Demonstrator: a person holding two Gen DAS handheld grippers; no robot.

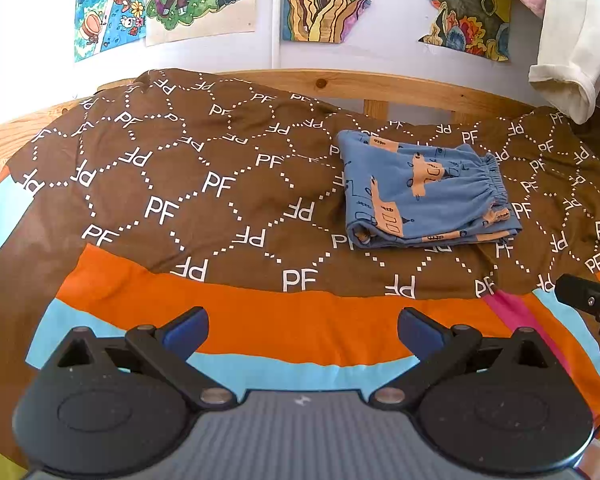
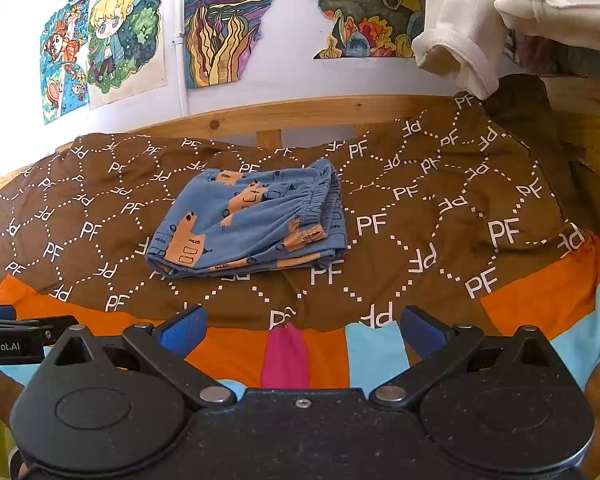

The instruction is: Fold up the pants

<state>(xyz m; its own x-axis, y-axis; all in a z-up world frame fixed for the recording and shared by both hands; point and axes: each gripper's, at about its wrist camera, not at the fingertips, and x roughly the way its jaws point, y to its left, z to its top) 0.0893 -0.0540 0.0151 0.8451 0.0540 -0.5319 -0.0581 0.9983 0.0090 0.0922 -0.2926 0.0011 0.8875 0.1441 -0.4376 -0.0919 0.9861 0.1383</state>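
Note:
The blue pants [image 1: 424, 192] with orange animal prints lie folded into a compact stack on the brown "PF" blanket [image 1: 180, 184], elastic waistband to the right. They also show in the right wrist view [image 2: 252, 224]. My left gripper [image 1: 302, 332] is open and empty, held back over the blanket's orange stripe, left of and nearer than the pants. My right gripper [image 2: 302, 330] is open and empty, directly in front of the pants and apart from them. The right gripper's body shows at the left view's right edge [image 1: 592, 300].
A wooden bed rail [image 1: 380, 88] runs along the far side below a wall with colourful drawings [image 2: 228, 20]. White and pink clothes [image 2: 460, 32] hang at the upper right. The blanket [image 2: 440, 220] has orange, light-blue and pink stripes at its near edge.

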